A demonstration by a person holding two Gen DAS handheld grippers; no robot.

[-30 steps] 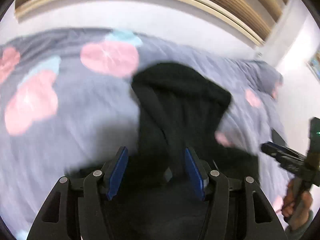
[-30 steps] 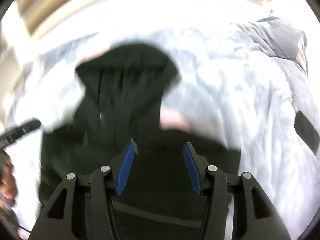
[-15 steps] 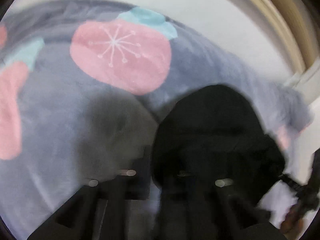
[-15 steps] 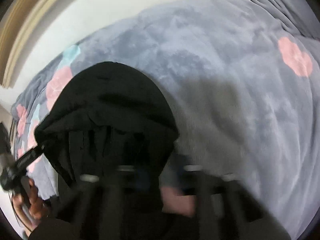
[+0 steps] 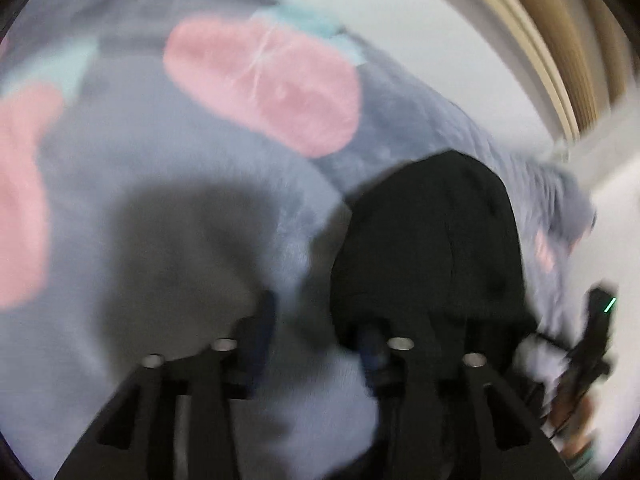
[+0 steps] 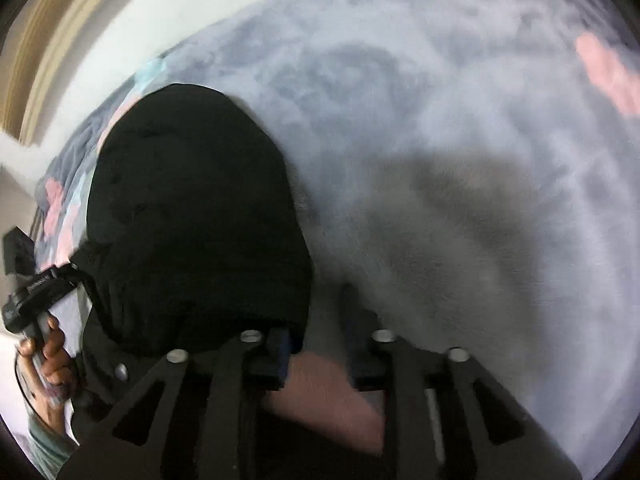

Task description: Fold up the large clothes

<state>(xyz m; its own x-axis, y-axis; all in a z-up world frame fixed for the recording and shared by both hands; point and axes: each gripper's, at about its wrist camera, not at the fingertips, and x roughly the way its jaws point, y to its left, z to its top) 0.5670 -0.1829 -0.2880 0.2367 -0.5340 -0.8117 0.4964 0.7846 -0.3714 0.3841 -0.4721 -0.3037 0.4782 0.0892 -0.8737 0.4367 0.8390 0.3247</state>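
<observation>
Grey blanket (image 5: 192,208): fleecy, pink blotches, spread under both our tools.
Left gripper (image 5: 316,332): jaws just been opening, parted over bare blanket; its right finger seems to brush the garment's edge, though blur hides it.
Black garment (image 6: 192,216): lying heaped on the blanket between our grippers.
Right gripper (image 6: 316,344): jaws just been opening, narrowly parted, nothing gripped, garment just left.

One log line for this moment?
hoodie on blanket | left gripper: jaws just opening, blanket between | right gripper: jaws just opening, blanket between
</observation>
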